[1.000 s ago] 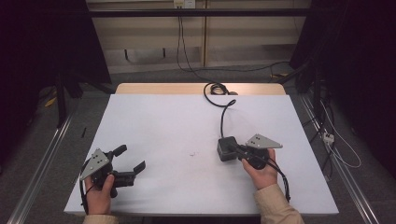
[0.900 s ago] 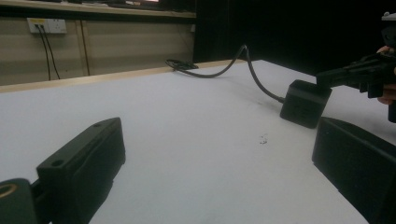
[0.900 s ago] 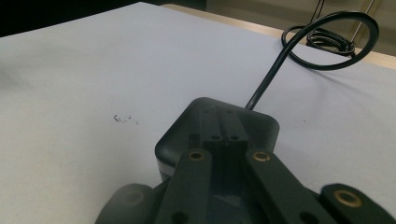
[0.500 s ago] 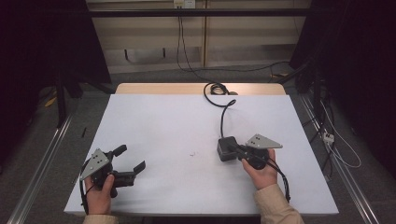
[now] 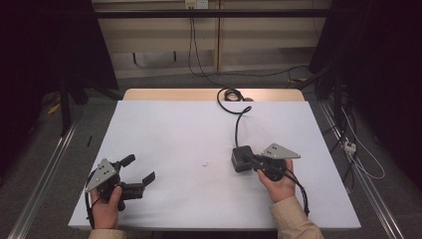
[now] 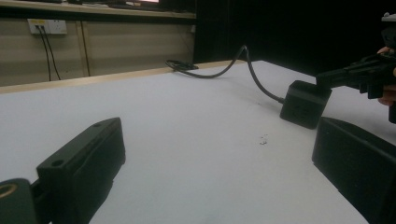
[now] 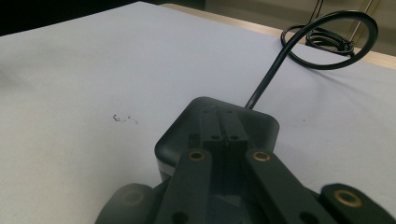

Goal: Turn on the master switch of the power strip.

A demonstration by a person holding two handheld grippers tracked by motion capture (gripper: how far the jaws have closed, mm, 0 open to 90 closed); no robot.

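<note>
I rest my right gripper point(image 5: 251, 160) with closed jaws atop the black adapter point(image 5: 241, 159) mid-table, left gripper point(image 5: 140, 175) gaping idle — next, I judge, opening to grasp it.

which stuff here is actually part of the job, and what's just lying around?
In the job:
- black power adapter, with the shut right gripper resting on top of it
- adapter's cable, running to a coil at the table's far edge
- left gripper, open, holding nothing

Lying about:
- small dark scuff on the white table
- wall socket and floor cables
</note>
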